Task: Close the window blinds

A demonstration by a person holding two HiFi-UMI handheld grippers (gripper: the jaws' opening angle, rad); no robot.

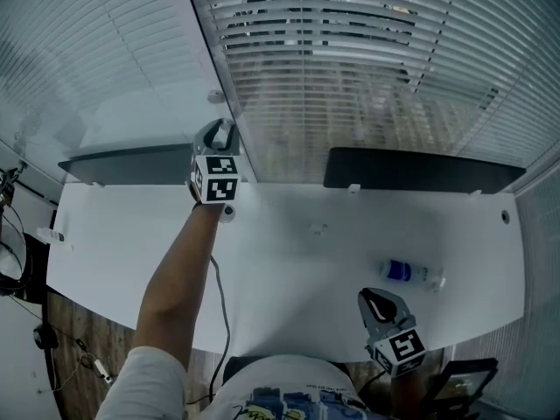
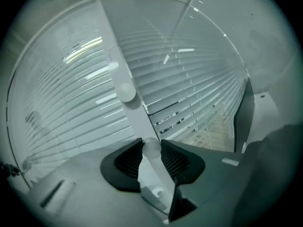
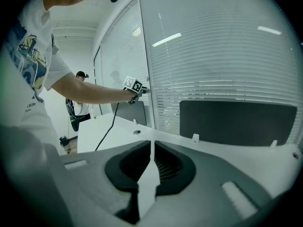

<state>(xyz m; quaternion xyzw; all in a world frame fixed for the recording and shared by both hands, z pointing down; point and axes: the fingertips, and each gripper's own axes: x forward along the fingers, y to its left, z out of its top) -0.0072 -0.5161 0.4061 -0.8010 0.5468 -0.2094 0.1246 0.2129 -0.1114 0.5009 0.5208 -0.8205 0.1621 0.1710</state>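
The right gripper (image 1: 378,300) hung over the desk's (image 1: 289,269) near edge, jaws pressed together on nothing. A bottle (image 1: 411,272) lay toward its right edge. Beyond the far edge, the left gripper (image 1: 219,134) clamped a white knob (image 2: 151,147) on the window frame (image 1: 206,51). The blinds (image 1: 350,51) just right of it showed gaps between slats.

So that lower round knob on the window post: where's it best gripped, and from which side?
Take the lower knob across the sides of its round head, coming straight at the window post from the room side. It stands proud of the flat post; the left gripper is shut on it so.
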